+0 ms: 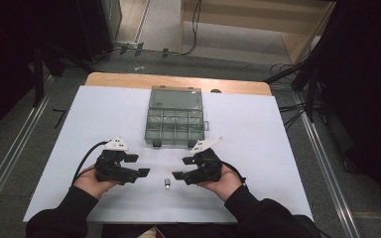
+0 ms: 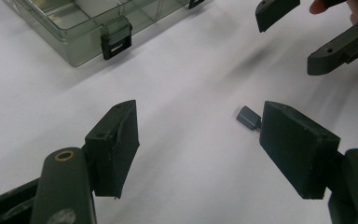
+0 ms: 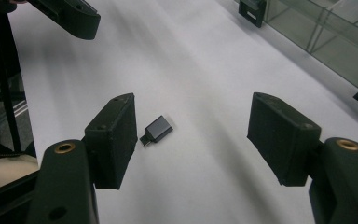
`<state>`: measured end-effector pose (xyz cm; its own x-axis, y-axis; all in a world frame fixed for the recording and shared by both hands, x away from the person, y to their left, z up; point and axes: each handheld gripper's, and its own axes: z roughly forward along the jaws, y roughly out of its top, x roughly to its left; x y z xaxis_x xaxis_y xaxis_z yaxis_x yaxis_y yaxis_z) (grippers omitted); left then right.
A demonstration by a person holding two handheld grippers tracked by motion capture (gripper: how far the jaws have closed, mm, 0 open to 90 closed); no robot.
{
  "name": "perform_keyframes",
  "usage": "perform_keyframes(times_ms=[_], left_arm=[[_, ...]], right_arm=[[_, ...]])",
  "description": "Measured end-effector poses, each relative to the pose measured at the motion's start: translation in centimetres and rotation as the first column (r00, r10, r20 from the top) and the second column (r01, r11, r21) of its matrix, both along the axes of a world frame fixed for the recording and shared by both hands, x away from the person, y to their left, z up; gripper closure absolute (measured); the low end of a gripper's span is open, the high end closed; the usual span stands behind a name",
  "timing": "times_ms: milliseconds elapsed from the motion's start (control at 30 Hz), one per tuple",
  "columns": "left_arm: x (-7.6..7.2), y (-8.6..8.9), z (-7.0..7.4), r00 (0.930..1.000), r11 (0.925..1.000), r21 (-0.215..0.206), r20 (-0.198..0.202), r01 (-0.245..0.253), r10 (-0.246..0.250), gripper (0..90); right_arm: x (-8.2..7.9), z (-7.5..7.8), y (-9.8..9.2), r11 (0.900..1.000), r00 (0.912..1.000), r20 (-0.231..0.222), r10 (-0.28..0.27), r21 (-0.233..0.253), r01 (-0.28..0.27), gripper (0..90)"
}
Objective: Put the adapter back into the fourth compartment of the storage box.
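A small dark grey adapter (image 1: 166,183) lies on the white table sheet between my two grippers. My left gripper (image 1: 138,165) is open just left of it, and the right gripper (image 1: 182,167) is open just to its right. In the left gripper view the adapter (image 2: 248,117) lies partly behind my right-hand pad, with the left gripper (image 2: 209,147) held above the sheet. In the right gripper view the adapter (image 3: 157,129) rests close to the left pad of the right gripper (image 3: 200,135). Neither gripper touches it.
A clear plastic compartment box (image 1: 174,117) stands open at the table's middle back, lid tilted away, latches (image 2: 116,39) facing me. The white sheet (image 1: 258,148) covers a wooden table. Cables and metal rails lie on the floor around.
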<state>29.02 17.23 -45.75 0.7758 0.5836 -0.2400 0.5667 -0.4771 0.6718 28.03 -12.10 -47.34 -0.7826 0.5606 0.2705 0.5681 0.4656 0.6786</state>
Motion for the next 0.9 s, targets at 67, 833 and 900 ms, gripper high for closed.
perform_keyframes(times_ms=[67, 833, 900], left_arm=[[-0.1, 0.1, 0.0, 1.0, 1.0, 0.005, 0.0, 0.004, -0.004, 29.0], [-0.9, 0.8, -0.2, 0.9999, 0.9998, 0.019, -0.01, -0.009, 0.009, 29.0], [-0.9, 0.9, -0.3, 0.9999, 0.9997, 0.02, -0.011, -0.013, 0.014, 29.0]], right_arm=[[0.0, -0.1, 0.2, 1.0, 1.0, -0.001, 0.005, -0.004, -0.005, 31.1], [0.3, -1.1, 2.1, 0.997, 0.9988, -0.006, 0.048, -0.056, -0.049, 31.1], [0.3, -1.2, 2.3, 0.997, 0.9987, -0.01, 0.05, -0.059, -0.051, 31.1]])
